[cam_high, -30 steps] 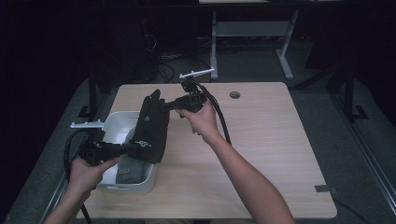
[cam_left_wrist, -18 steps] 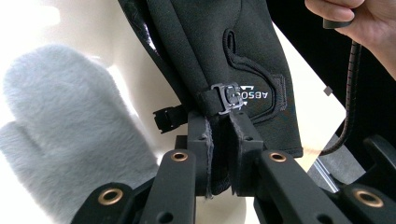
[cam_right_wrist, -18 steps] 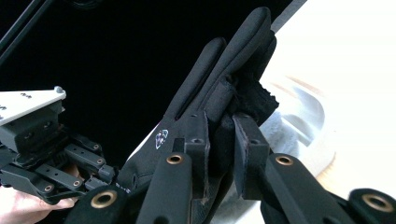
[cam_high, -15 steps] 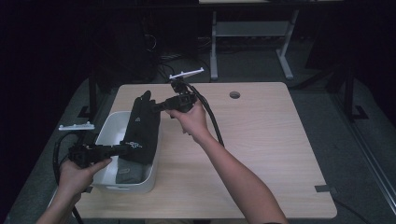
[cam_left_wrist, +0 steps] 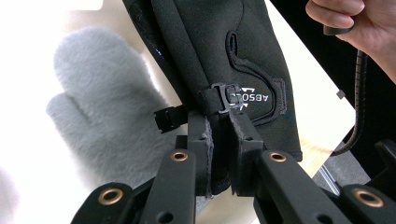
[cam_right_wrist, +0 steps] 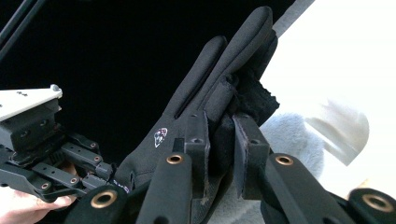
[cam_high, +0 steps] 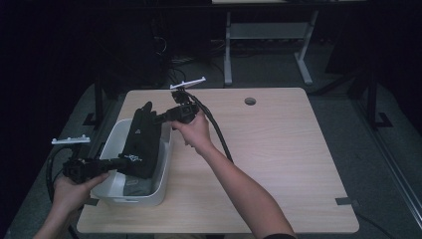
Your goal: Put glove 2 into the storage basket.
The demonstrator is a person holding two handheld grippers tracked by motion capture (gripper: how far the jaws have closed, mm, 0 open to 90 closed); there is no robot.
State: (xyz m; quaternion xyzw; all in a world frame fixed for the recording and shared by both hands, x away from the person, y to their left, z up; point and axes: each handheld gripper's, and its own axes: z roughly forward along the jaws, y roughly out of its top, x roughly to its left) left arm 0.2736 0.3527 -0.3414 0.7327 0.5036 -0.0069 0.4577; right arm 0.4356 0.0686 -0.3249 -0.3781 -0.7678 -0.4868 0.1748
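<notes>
Gripping black glove [cam_high: 142, 139] at both ends, left gripper [cam_high: 117, 163] and right gripper [cam_high: 161, 117] shifted leftward over white bin [cam_high: 159, 191].

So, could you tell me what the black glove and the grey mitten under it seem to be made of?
Black glove: apparently a smooth, matte synthetic fabric, with stitched seams and a small plastic clip at the cuff. Grey mitten: looks like soft fleece or plush, judging by its fuzzy pile.

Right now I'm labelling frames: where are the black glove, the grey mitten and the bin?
Black glove [cam_high: 142, 137], high view, its back.
Grey mitten [cam_left_wrist: 100, 93], left gripper view, its palm.
Bin [cam_high: 144, 199], high view, its near wall.
</notes>
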